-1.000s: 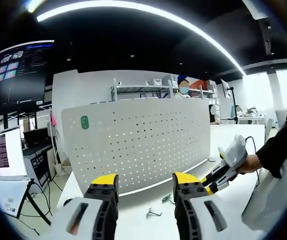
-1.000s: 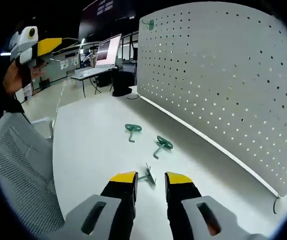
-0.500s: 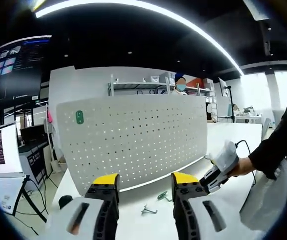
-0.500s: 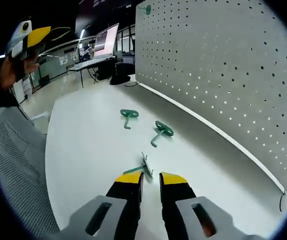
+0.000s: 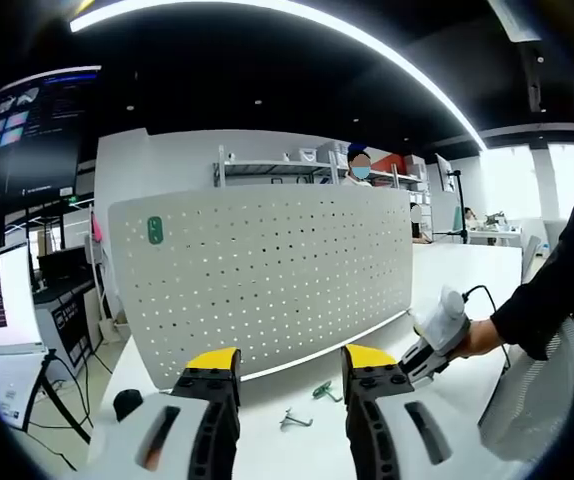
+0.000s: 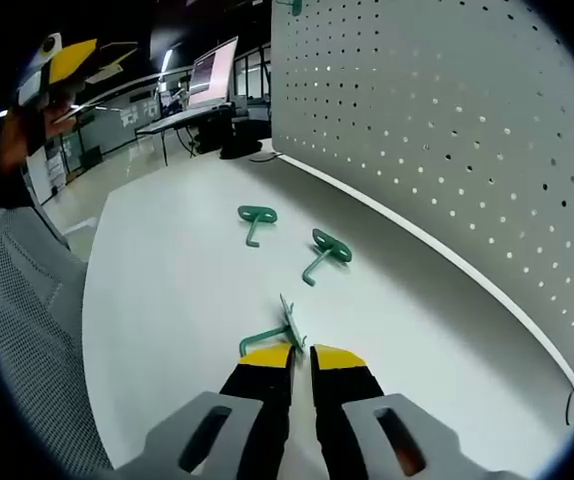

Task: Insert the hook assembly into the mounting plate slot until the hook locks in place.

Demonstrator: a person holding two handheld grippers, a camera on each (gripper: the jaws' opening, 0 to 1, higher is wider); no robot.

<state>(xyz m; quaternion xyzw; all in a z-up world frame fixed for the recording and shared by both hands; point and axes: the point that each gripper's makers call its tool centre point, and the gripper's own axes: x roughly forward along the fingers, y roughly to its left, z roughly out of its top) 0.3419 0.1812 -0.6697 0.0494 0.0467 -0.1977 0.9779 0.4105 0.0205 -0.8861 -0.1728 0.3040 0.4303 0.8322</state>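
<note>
Right claw (image 6: 299, 354) has narrowed onto the nearest hook (image 6: 279, 336); left claw (image 5: 283, 360) stays apart.

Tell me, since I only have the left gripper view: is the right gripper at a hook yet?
Observer: In the right gripper view, the right gripper has its tips at the nearest green hook. The jaws are nearly together. I cannot tell if they clamp it.
Operator: How many hooks are on the table?
Observer: Three. Beyond that one lie a middle green hook and a far green hook, apart from each other.
Operator: Are they against the pegboard?
Observer: No. All three lie on the white table, clear of the foot of the pegboard.
</note>
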